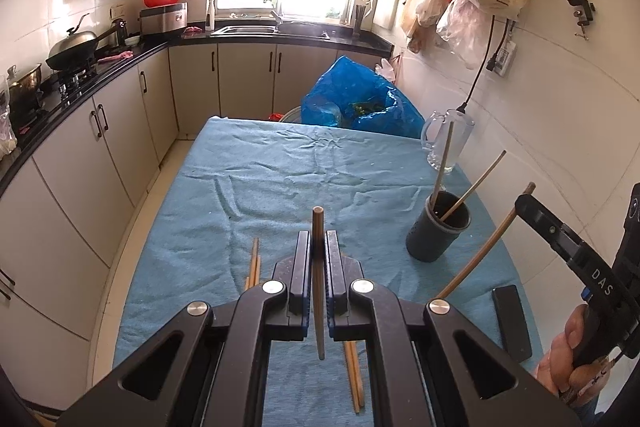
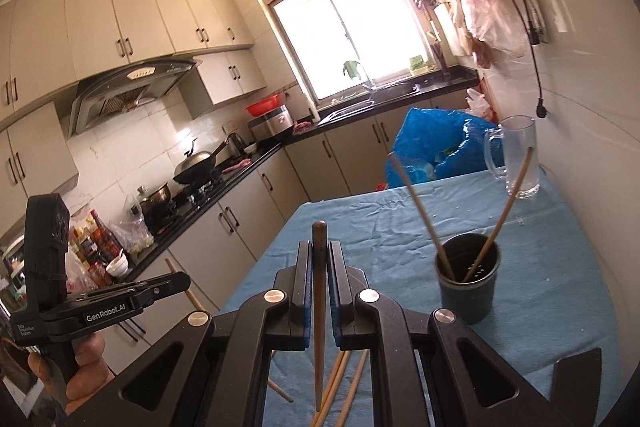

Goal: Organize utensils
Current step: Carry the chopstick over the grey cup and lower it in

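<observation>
Wooden grip, left: we see the left gripper [image 1: 318, 239] clenched on a dark chopstick [image 1: 318, 227] that stands nearly upright between its pads, tip poking above them.
Wooden grip, right: the right gripper [image 2: 320, 251] clamps a second dark chopstick [image 2: 319, 307] the same way — upright, its lower point hanging free below the fingers.
Under the fingers: loose pale chopsticks [image 1: 253, 263] lie flat on the blue towel [image 1: 280, 167]; more of them [image 2: 340, 387] show beneath the right gripper.
Holder: a dark utensil cup [image 1: 438, 227] stands on the towel near the wall side, with two chopsticks [image 1: 472, 187] leaning in it, splayed apart.
Only in the left view: the right gripper seen from the side, its chopstick slanting down toward the towel, and a black flat object [image 1: 512, 323] lying beside it.
Only in the right view: the left gripper from the side — marked GenRobot.AI — held off the table's edge, over the floor by the cabinets.
Farther out: a glass mug [image 2: 516, 155] just beyond the cup; a blue plastic bag [image 1: 360, 99] behind the table's far end.
</observation>
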